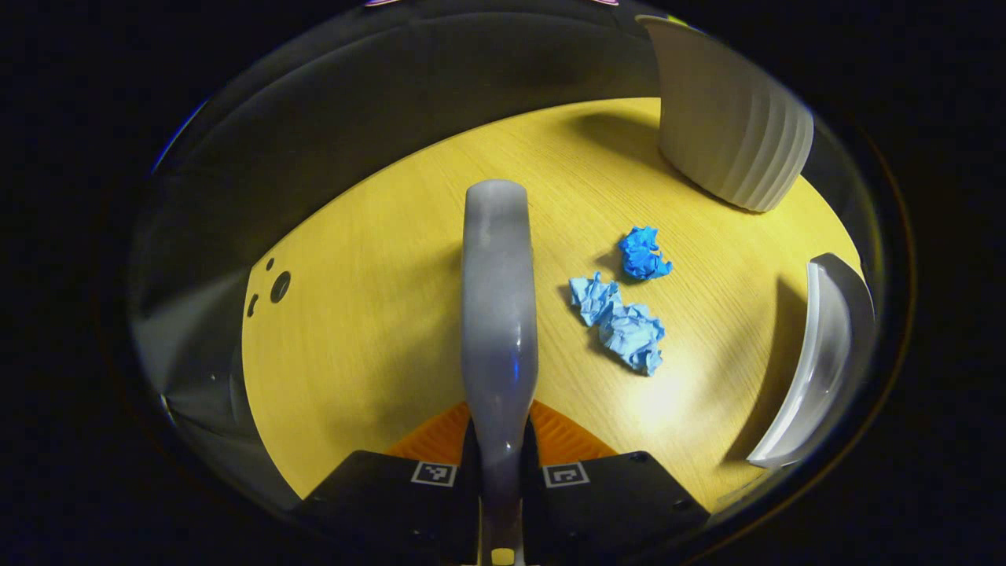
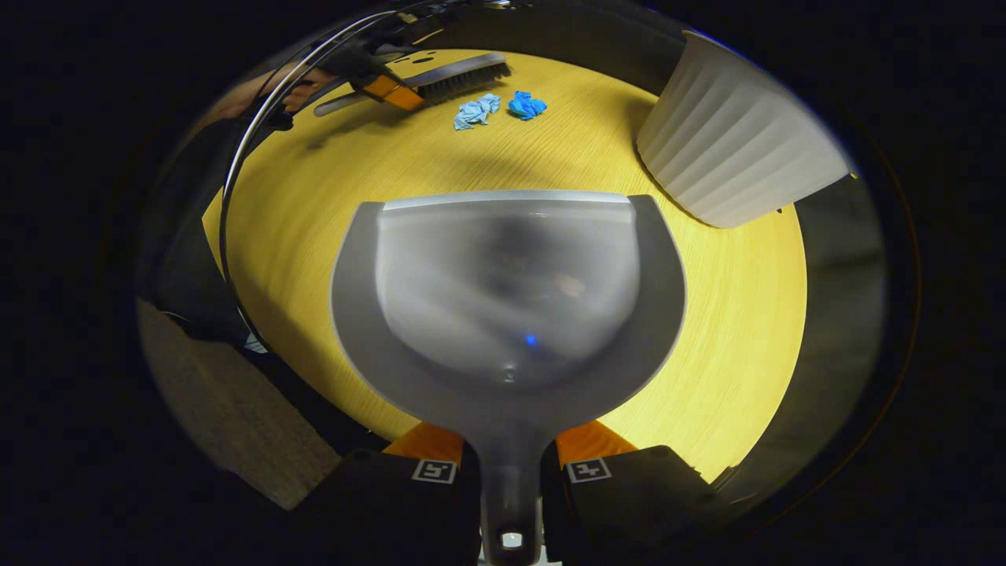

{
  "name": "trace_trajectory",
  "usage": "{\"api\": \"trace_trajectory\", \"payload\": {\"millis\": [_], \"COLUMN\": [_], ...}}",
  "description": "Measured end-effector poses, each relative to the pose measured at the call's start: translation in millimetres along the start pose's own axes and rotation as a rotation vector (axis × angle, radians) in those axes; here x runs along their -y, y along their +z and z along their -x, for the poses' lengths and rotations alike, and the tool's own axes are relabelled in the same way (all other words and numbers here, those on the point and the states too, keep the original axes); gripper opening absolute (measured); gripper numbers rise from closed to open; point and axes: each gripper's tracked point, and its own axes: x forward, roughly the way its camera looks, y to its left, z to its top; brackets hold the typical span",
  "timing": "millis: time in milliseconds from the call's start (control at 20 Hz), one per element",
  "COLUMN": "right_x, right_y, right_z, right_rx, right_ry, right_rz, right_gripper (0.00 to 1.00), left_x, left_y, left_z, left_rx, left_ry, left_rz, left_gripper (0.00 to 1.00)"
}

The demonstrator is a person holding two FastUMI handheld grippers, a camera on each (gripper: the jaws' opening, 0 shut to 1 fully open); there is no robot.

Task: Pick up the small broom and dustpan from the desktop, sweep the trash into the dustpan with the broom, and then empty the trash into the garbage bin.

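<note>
broom and dustpan both in hand, two paper scraps on the desk

in the left gripper view the left gripper (image 1: pixel 500 464) was closed on the grey handle of the broom (image 1: pixel 497 314), its two fingers pressed against the handle from either side. the handle ran straight away from the camera, above the yellow wooden desktop (image 1: pixel 377 330). just to the right of the handle lay the trash: a pale blue crumpled paper (image 1: pixel 621 324) and, near it but apart, a darker blue crumpled paper (image 1: pixel 644 253). both rested flat on the desk. the white ribbed garbage bin (image 1: pixel 731 118) stood at the far right corner of the desk, well apart from the papers. a curved grey edge of the dustpan (image 1: pixel 817 362) showed at the right of that view.

in the right gripper view the right gripper (image 2: pixel 511 468) was clamped on the short stem of the grey dustpan (image 2: pixel 507 314), one finger on each side. the pan's scoop faced away from the camera, its straight front lip farthest off, held over the desk. across the desk the broom's dark bristles (image 2: pixel 464 77) pointed toward the two papers, with the pale one nearest the bristles. whether the bristles touched the desk could not be told. the bin stood to the right of the dustpan.
</note>
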Motion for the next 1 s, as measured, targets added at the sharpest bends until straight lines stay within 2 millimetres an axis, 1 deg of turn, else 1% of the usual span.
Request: {"api": "trace_trajectory", "payload": {"millis": [50,100,150,200,250,350,450,500,600,700,750,800,850,900,1000], "right_x": [1.6,4.1,5.6,7.5,10.3,14.0,16.0,18.0,20.2,21.1,22.4,23.8,24.0,23.7,23.4], "right_y": [1.3,3.1,2.5,3.7,4.9,7.9,8.5,9.3,9.2,7.4,5.6,3.9,3.4,4.1,6.2], "right_z": [-2.4,-4.6,-4.4,-4.5,-6.4,-8.6,-9.1,-11.0,-13.5,-13.4,-13.8,-14.2,-14.2,-15.5,-14.3], "right_rx": [-0.003,-0.004,-0.006,-0.006,-0.004,-0.003,-0.004,-0.005,0.001,0.011,0.011,0.007,0.002,-0.001,-0.006], "right_ry": [0.005,0.009,0.014,0.020,0.023,0.034,0.042,0.042,0.043,0.043,0.041,0.037,0.034,0.031,0.032], "right_rz": [0.001,0.000,-0.002,-0.004,-0.005,-0.012,-0.017,-0.017,-0.014,-0.002,0.008,0.016,0.021,0.022,0.021], "right_gripper": [0.36,0.36,0.36,0.35,0.35,0.35,0.35,0.35,0.36,0.35,0.36,0.35,0.36,0.36,0.35], "left_x": [7.3,14.6,21.4,26.4,36.6,54.7,74.0,85.3,108.2,126.2,133.3,138.5,139.6,145.8,154.7], "left_y": [4.4,6.1,8.5,13.2,15.8,17.9,18.0,15.0,14.2,13.7,11.3,9.0,9.3,9.9,8.9], "left_z": [-3.9,-5.2,-5.9,-9.3,-7.5,-6.0,5.5,10.8,18.0,19.7,21.1,24.7,29.0,35.5,42.2], "left_rx": [-0.004,-0.009,-0.013,-0.003,-0.001,-0.004,-0.009,-0.011,-0.018,-0.023,-0.027,-0.029,-0.030,-0.030,-0.043], "left_ry": [-0.017,-0.041,-0.060,-0.075,-0.106,-0.162,-0.218,-0.247,-0.300,-0.343,-0.362,-0.378,-0.395,-0.413,-0.459], "left_rz": [-0.021,-0.045,-0.072,-0.102,-0.119,-0.156,-0.183,-0.196,-0.233,-0.280,-0.298,-0.311,-0.321,-0.327,-0.329], "left_gripper": [0.25,0.29,0.25,0.25,0.22,0.26,0.25,0.28,0.22,0.22,0.22,0.25,0.25,0.25,0.26]}}
